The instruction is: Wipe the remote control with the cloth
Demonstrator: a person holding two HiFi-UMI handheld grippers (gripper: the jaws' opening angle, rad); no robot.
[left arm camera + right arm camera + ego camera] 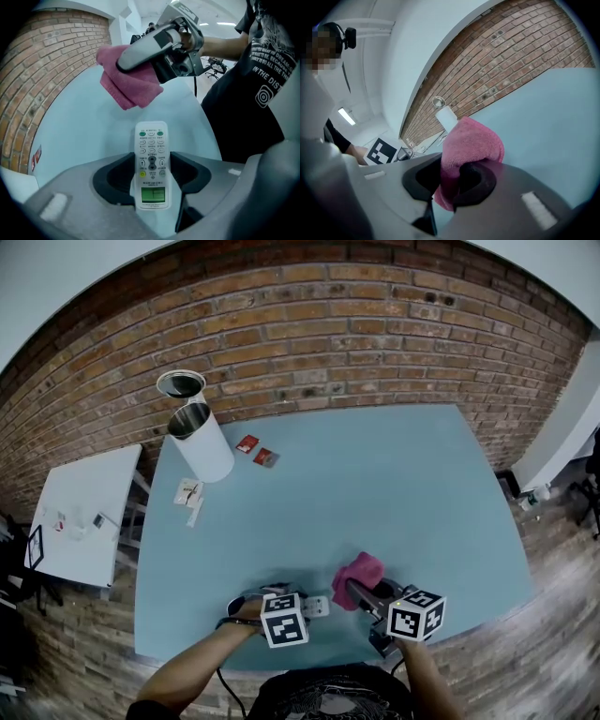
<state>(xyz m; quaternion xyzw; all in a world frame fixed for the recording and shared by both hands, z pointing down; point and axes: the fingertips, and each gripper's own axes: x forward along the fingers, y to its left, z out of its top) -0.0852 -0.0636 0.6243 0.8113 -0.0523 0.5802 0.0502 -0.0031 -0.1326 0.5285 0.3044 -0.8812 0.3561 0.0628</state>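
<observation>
Pinching the white remote control (151,150) in my left gripper (151,177), I clamp the pink cloth (472,140) in my right gripper (452,180).

Setting: indoor workroom, office or lab type
Pale blue table (394,484) as reference: exposed brick wall (328,334) directly behind it, small white side table (84,512) to its left, wood-plank floor (553,652) around it, ceiling strip lights (226,23) overhead, white cylindrical container (208,451) on its far left corner
</observation>
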